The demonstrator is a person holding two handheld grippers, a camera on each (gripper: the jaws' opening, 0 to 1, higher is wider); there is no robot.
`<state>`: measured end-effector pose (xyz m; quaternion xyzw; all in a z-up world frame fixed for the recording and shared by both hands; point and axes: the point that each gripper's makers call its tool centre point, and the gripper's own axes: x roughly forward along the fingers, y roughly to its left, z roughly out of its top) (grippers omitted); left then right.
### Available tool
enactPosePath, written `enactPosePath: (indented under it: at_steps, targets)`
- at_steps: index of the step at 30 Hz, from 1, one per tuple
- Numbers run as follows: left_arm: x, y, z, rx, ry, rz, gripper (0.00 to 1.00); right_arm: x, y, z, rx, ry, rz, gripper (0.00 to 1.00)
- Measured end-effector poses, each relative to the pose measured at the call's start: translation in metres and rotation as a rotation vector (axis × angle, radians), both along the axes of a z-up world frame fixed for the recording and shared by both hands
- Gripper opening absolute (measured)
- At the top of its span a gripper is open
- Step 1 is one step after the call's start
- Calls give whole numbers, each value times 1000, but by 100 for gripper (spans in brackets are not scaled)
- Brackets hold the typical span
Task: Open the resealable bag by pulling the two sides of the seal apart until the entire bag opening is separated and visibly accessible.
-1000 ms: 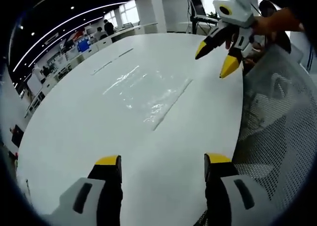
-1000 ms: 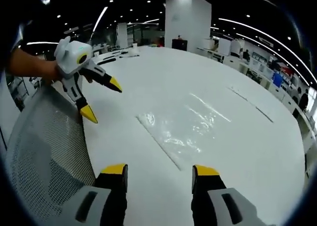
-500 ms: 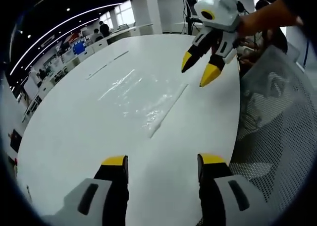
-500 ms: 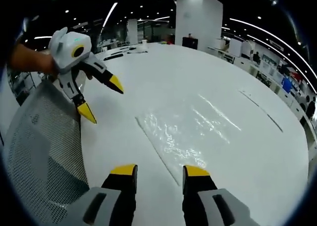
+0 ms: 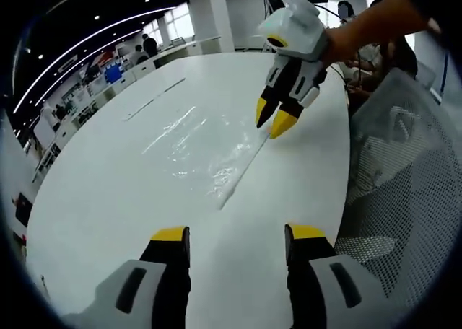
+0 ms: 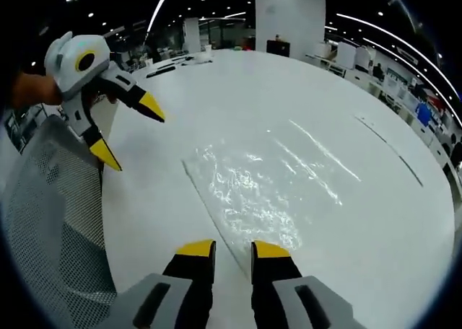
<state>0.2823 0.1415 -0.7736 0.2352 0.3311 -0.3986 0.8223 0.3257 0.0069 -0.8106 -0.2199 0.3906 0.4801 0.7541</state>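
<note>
The left gripper (image 5: 231, 235) hovers above the white table (image 5: 108, 199), jaws spread wide, holding nothing. The clear resealable bag (image 5: 206, 145) lies flat mid-table. The right gripper (image 6: 232, 249), jaws narrowed but apart, straddles the bag's seal edge (image 6: 216, 221); contact unclear.

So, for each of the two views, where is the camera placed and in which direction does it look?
Left gripper view: rides on the left tongs, looking forward over the white table at the clear resealable bag; the right tongs and a forearm enter from the upper right.
Right gripper view: rides on the right tongs, low over the bag's near edge; the left tongs appear at the left, beside a mesh chair.
Shared: bag, table, mesh chair, each other's tongs.
</note>
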Motion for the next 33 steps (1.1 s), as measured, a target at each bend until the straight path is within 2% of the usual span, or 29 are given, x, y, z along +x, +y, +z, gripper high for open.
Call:
enactPosePath:
  at_steps: [2, 4, 5, 8, 10, 14, 15, 16, 26, 30, 33]
  targets:
    - [0, 0, 0, 5, -1, -2, 52, -2, 3, -2, -13, 8, 15, 16]
    - [1, -1, 0, 8, -1, -4, 52, -8, 1, -8, -53, 54, 25, 16]
    - [0, -2, 0, 7, -1, -6, 51, -5, 7, -4, -28, 30, 36, 15]
    - [0, -4, 1, 7, -2, -15, 51, -4, 6, -5, -34, 39, 40, 12]
    - [0, -6, 1, 12, -3, -26, 51, -6, 3, -6, -65, 25, 86, 4]
    - [3, -8, 2, 12, -3, -29, 51, -11, 2, -7, -79, 15, 147, 2]
    - [3, -9, 2, 11, -2, -28, 50, -11, 2, -7, -92, -11, 188, 1]
    - [4, -10, 2, 9, -1, -28, 50, -13, 2, -7, -100, -6, 175, 1]
    - [6, -21, -6, 17, 13, -64, 49, -29, 3, -6, -118, 4, 233, 0]
    - [8, -24, -3, 16, 8, -76, 48, -41, 1, 0, -105, 14, 267, 0]
    - [7, -27, -4, 38, -4, -119, 44, -49, 3, 8, -79, 20, 289, 0]
